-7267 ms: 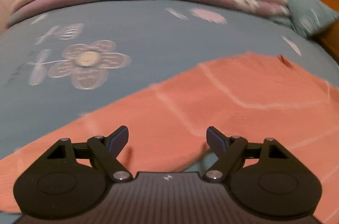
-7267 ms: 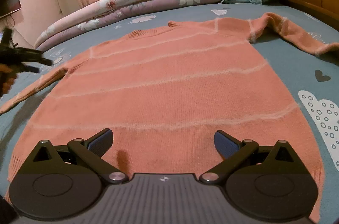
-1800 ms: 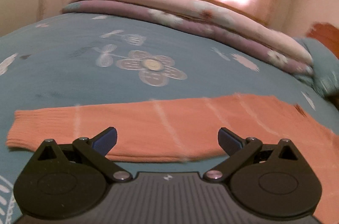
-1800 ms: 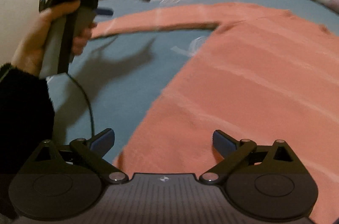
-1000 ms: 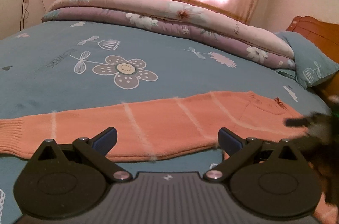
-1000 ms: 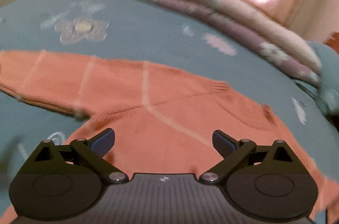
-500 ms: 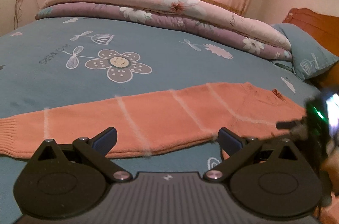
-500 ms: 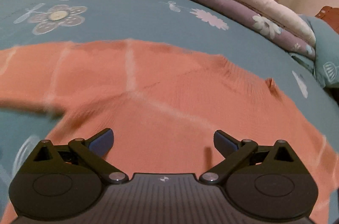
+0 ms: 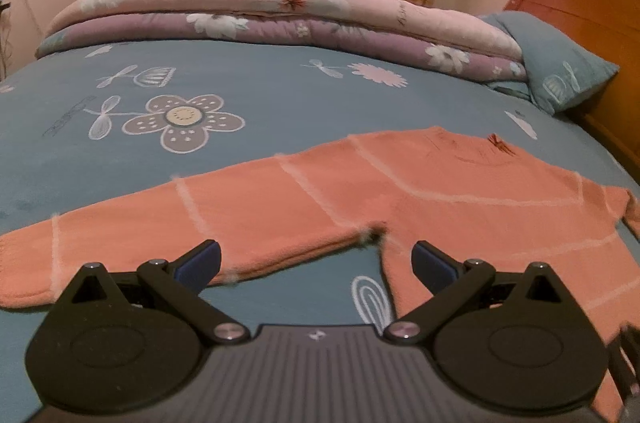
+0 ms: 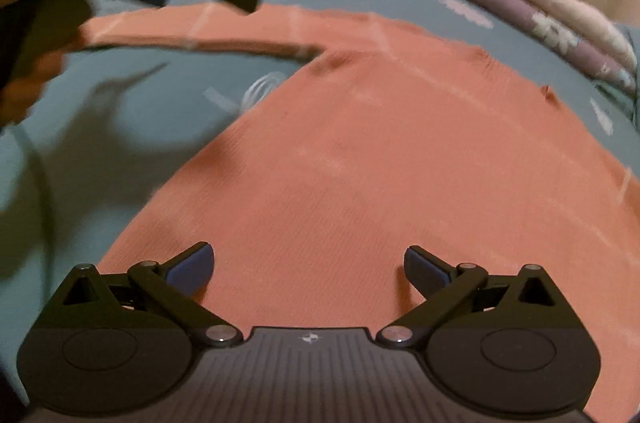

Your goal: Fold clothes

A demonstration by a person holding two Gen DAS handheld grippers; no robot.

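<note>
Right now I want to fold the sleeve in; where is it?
In the left wrist view the sleeve lies flat on the blue bedsheet, stretching left from the sweater, just ahead of the open left gripper.

So the bed [image 9: 280, 95] has a blue sheet with flower prints. An orange sweater [image 9: 440, 191] lies flat on it right ahead of the left tool, one sleeve [image 9: 160, 227] stretched out leftward. Folded pink and purple quilts [image 9: 280, 19] sit at the far edge, a blue pillow [image 9: 560, 79] far right.
</note>
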